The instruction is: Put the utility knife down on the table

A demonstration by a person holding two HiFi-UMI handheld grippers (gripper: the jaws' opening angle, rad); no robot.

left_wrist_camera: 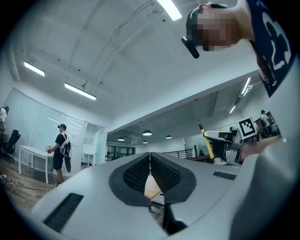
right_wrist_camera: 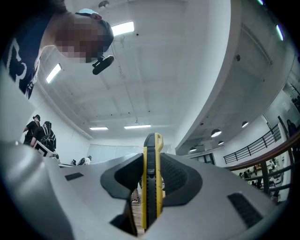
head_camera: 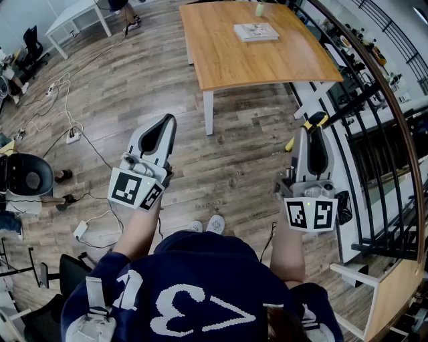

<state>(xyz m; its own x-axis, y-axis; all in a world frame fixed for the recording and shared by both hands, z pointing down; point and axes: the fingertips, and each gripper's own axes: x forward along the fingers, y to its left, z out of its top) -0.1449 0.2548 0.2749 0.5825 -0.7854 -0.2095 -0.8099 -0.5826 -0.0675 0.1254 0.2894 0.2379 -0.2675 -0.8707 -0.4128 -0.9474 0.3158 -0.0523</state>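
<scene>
Right gripper (right_wrist_camera: 151, 159) clamped on utility knife (right_wrist_camera: 152, 197), its yellow-black body edge-on between the pads, tip past the jaws (head view: 3 o'clock, over the floor). Wooden table (head_camera: 267, 63) at 12 o'clock, well apart. Left gripper (left_wrist_camera: 150, 164): jaws together, nothing between.

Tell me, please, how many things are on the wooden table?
2: a flat booklet near the far end of the wooden table, and a small pale container just beyond it at the far edge. The picture cuts the table off there, so more may be hidden.
</scene>
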